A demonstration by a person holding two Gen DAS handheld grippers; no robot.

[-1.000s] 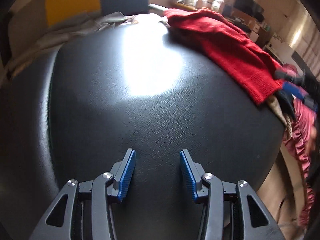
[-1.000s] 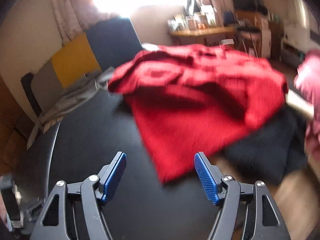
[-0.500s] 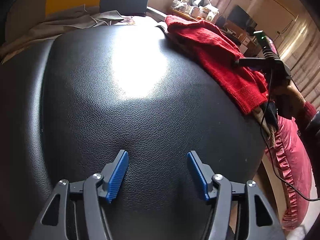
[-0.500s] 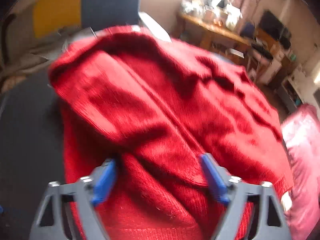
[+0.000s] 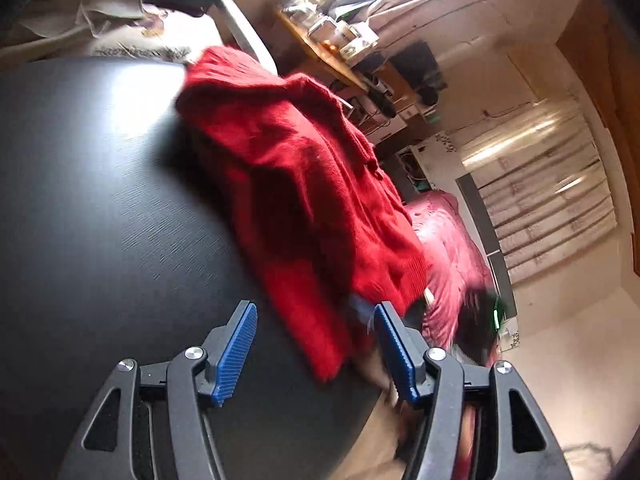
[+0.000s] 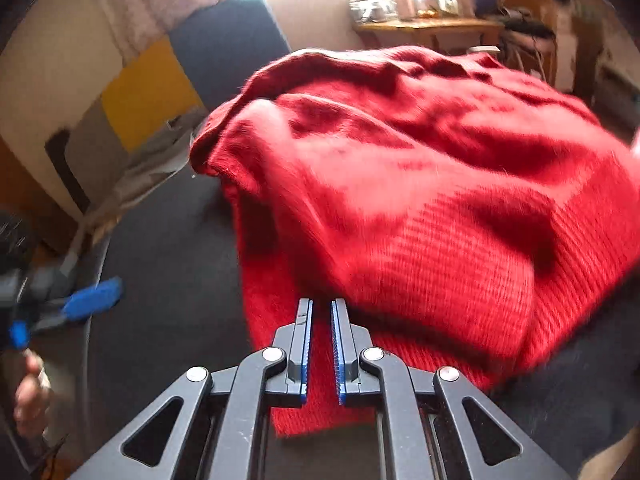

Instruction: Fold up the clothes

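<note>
A crumpled red knit sweater (image 5: 304,184) lies on the right side of a black leather surface (image 5: 100,240). My left gripper (image 5: 316,320) is open, its blue pads on either side of the sweater's near corner, a little above the surface. In the right wrist view the sweater (image 6: 420,200) fills the middle. My right gripper (image 6: 321,312) is shut on the sweater's near edge, with red fabric pinched between the pads. The left gripper also shows at the left edge of that view (image 6: 80,304).
Beige and grey cloths (image 5: 112,12) lie at the far edge of the black surface. A dark garment (image 6: 580,380) lies under the sweater on the right. A pink ruffled cloth (image 5: 448,248) hangs beyond the surface's right edge. A cluttered wooden desk (image 6: 424,24) stands behind.
My right gripper has closed on the sweater's near edge. My left gripper has swung right, from bare black leather to the sweater's corner, staying open.
</note>
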